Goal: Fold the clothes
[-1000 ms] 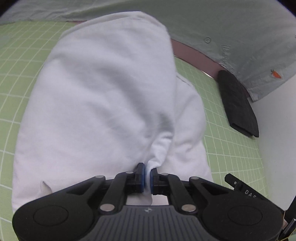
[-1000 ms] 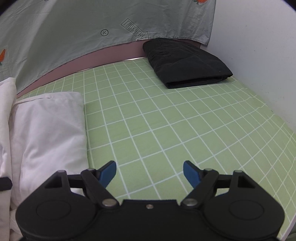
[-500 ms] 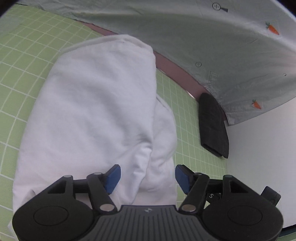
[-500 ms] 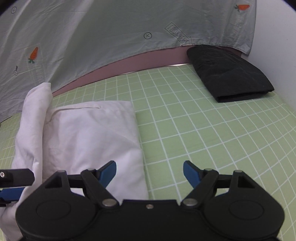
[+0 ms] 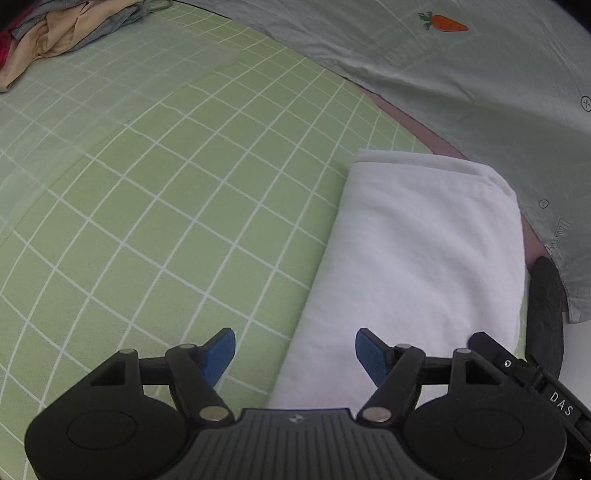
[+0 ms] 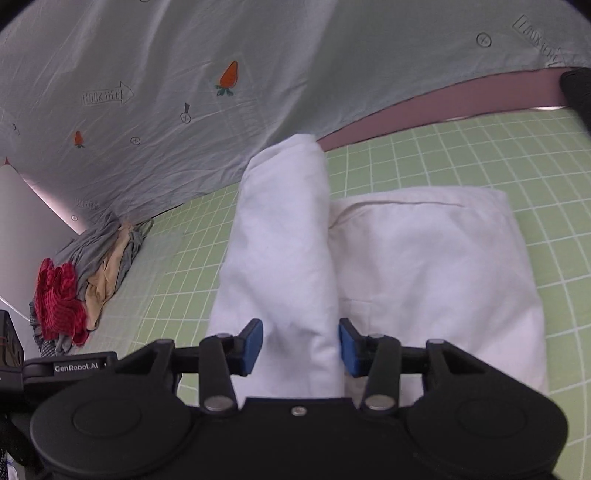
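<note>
A folded white garment [image 6: 424, 273] lies on the green grid mat [image 6: 517, 155]. Its raised, doubled-over left part [image 6: 280, 236] runs toward me between the jaws of my right gripper [image 6: 301, 347], which is open and straddles it without pinching. In the left wrist view the same white garment [image 5: 417, 266] lies at the right. My left gripper [image 5: 295, 350] is open and empty, low over the mat, with its right pad over the garment's near left edge.
A pile of unfolded clothes, grey, beige and red [image 6: 77, 280], lies at the mat's far left, also seen in the left wrist view [image 5: 62, 33]. A folded black garment [image 5: 546, 310] lies right of the white one. A grey carrot-print sheet [image 6: 184, 92] hangs behind.
My left gripper let go of the white fold, opened and swung left over bare mat. My right gripper moved left from bare mat until its open jaws straddle the raised fold.
</note>
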